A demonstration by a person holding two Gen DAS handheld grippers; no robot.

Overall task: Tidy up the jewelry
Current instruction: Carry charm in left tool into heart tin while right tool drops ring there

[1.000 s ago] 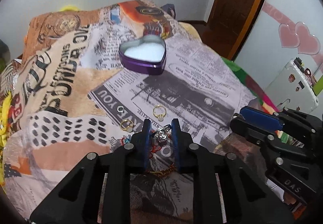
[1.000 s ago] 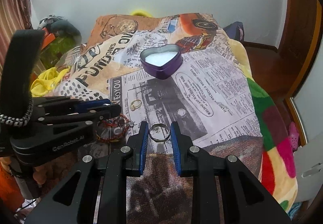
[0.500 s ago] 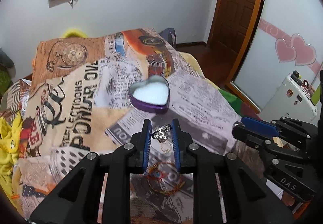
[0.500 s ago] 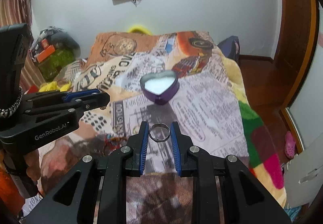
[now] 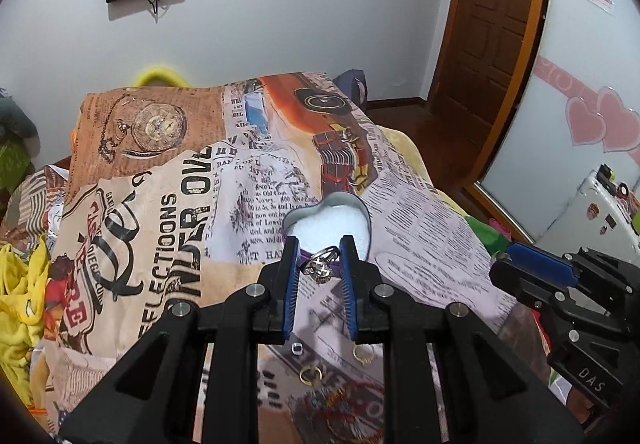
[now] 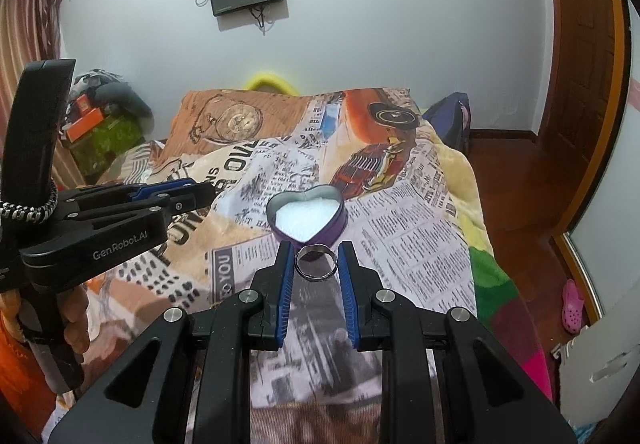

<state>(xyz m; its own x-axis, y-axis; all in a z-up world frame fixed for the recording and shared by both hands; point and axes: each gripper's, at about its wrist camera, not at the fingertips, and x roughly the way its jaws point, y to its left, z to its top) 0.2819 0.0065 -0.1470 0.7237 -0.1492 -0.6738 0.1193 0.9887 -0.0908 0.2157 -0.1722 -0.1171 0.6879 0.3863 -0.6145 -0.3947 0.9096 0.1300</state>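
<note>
A purple heart-shaped tin [image 5: 332,220] with a white lining sits open on the newspaper-print blanket; it also shows in the right wrist view [image 6: 308,218]. My left gripper [image 5: 320,264] is shut on a silver ornate ring [image 5: 320,267], held above the blanket just short of the tin. My right gripper [image 6: 315,264] is shut on a plain silver band ring [image 6: 315,265], also held just short of the tin. Each gripper shows in the other's view: the right one [image 5: 560,284] and the left one [image 6: 120,212].
Two gold rings [image 5: 311,374] [image 5: 363,354], a small silver ring [image 5: 296,349] and a red beaded bracelet [image 5: 340,404] lie on the blanket [image 5: 160,204] below my left gripper. The bed edge drops to a wooden floor [image 6: 520,184] on the right. Yellow cloth [image 5: 16,304] lies left.
Both grippers have risen from the blanket with their rings and moved forward toward the heart tin, which now sits right behind the fingertips.
</note>
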